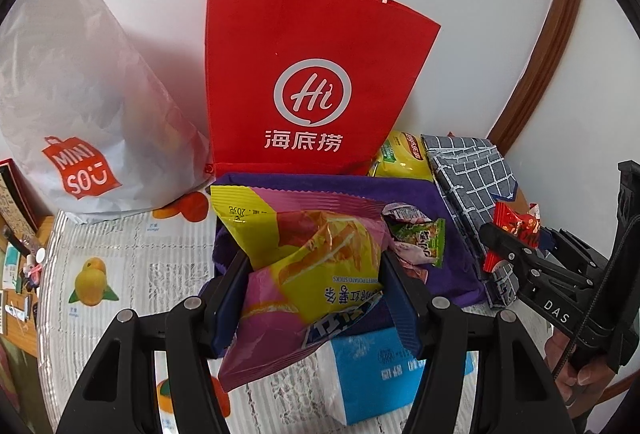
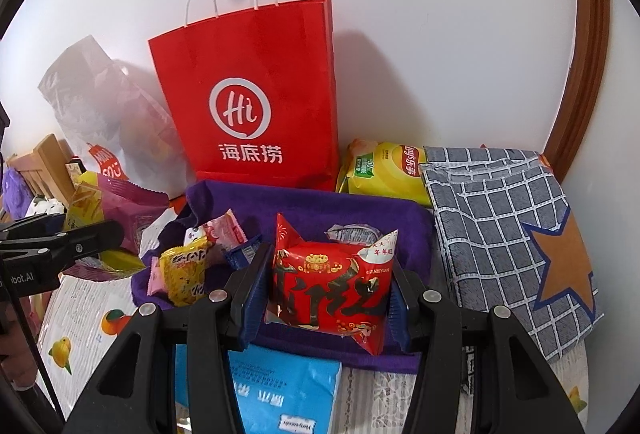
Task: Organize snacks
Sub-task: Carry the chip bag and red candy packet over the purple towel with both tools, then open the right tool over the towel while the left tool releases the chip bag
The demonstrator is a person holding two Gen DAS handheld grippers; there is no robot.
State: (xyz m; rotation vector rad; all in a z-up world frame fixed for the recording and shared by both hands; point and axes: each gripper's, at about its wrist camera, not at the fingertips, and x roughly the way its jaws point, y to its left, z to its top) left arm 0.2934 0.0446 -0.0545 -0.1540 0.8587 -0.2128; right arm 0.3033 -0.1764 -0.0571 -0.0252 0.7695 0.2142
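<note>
My left gripper (image 1: 314,288) is shut on a yellow and pink sweet potato sticks bag (image 1: 304,266) and holds it above a purple fabric bin (image 1: 448,234). My right gripper (image 2: 326,294) is shut on a red snack packet (image 2: 332,286) above the same purple bin (image 2: 360,213). The right gripper (image 1: 500,240) with its red packet (image 1: 516,226) also shows in the left wrist view. The left gripper (image 2: 92,238) and its bag (image 2: 116,205) show at the left of the right wrist view. Several small snack packets (image 2: 188,266) lie in the bin.
A red paper bag (image 1: 312,81) stands against the wall behind the bin. A white MINISO bag (image 1: 80,113) stands to its left. A yellow chips bag (image 2: 384,165) and a grey checked fabric bin (image 2: 504,218) are at the right. A blue tissue pack (image 2: 280,390) lies near me.
</note>
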